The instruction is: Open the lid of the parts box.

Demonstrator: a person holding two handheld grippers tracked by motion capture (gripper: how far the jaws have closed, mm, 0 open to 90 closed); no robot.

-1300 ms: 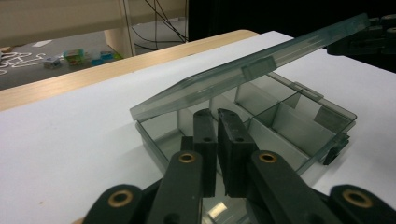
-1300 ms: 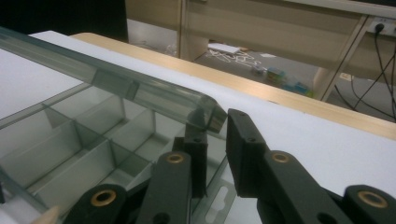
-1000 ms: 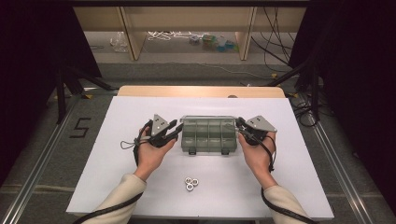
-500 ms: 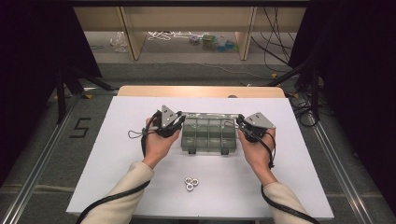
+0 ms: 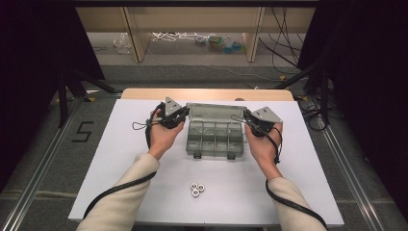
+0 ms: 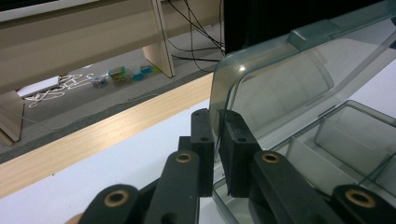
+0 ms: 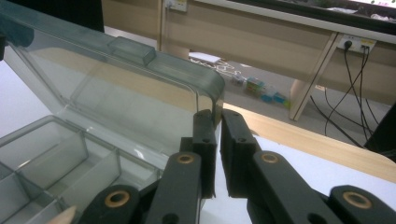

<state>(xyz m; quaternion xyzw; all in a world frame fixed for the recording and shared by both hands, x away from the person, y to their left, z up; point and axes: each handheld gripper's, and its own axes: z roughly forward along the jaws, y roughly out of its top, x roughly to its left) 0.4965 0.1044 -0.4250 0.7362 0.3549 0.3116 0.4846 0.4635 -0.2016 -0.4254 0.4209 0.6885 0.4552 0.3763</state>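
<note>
the clear plastic lid [image 5: 215,110] has swung up, pinched by both tongs.

Both forearms forward, left claw [image 5: 179,115] and right claw [image 5: 248,118] pinched nearly closed, facing inward.

The compartment box [image 5: 215,138] sits mid-table [image 5: 120,159], its lid [image 5: 215,111] raised behind, nuts [image 5: 197,189] lying before it.
</note>
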